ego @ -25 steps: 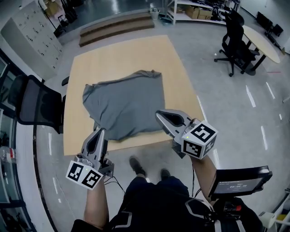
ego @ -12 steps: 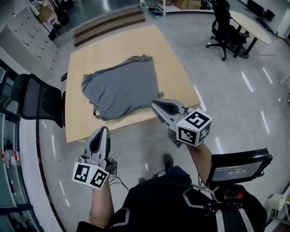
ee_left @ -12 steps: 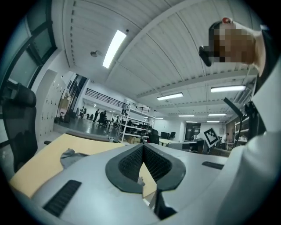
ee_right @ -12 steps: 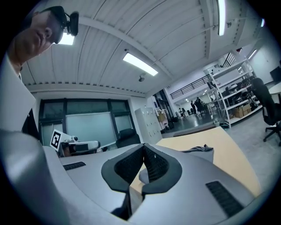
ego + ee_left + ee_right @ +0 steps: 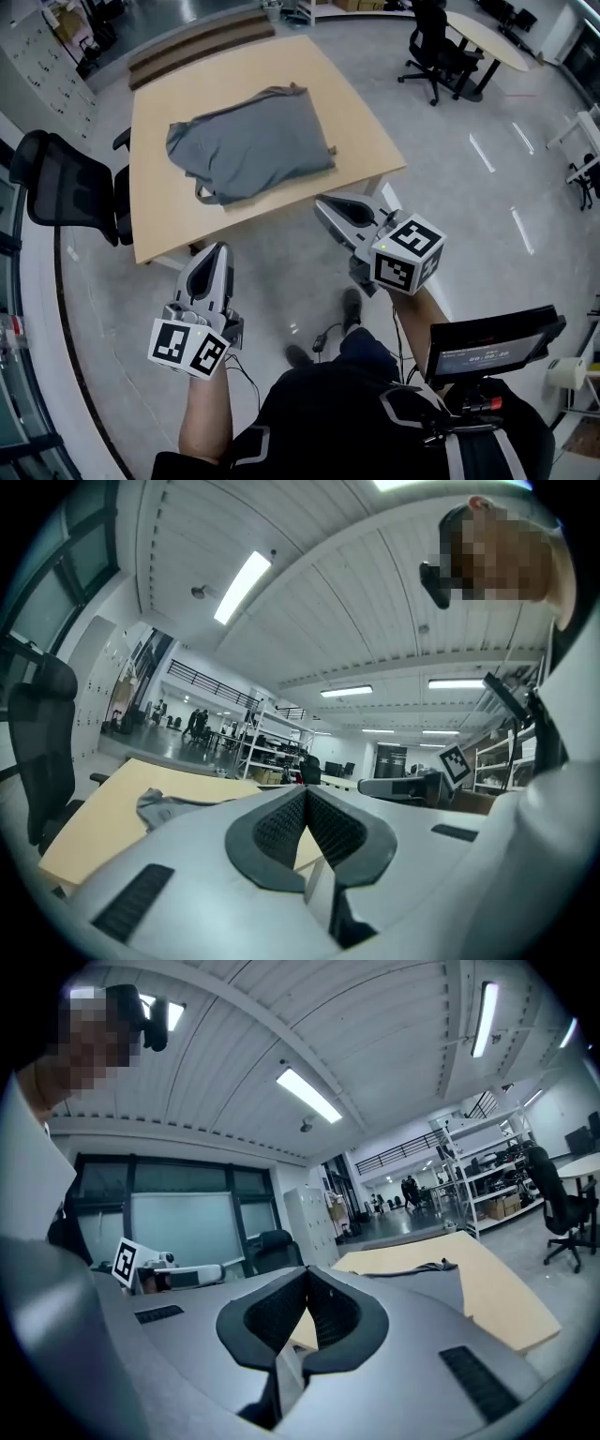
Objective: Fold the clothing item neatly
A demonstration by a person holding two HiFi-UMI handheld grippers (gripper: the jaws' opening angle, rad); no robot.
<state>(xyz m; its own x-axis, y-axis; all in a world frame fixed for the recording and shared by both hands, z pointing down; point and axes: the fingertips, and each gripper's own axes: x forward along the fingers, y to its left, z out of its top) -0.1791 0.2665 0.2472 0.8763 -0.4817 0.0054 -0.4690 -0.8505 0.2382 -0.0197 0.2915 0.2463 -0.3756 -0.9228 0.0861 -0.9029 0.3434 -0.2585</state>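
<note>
- Both drawn back off the table (image 5: 361,141) since earlier — left gripper (image 5: 219,249), right gripper (image 5: 323,202) — each clenched, empty.
- Grey garment (image 5: 248,145): folded, upper centre.
- Black chair (image 5: 66,187): beside the table's left edge.

We hold both grippers out in front of us, level and apart from each other. Our left gripper (image 5: 217,251) has its jaws pressed together, pad against pad, and our right gripper (image 5: 325,204) is closed the same way. Our left forearm (image 5: 204,412) and right forearm (image 5: 413,321) reach forward, bare below the sleeves.
</note>
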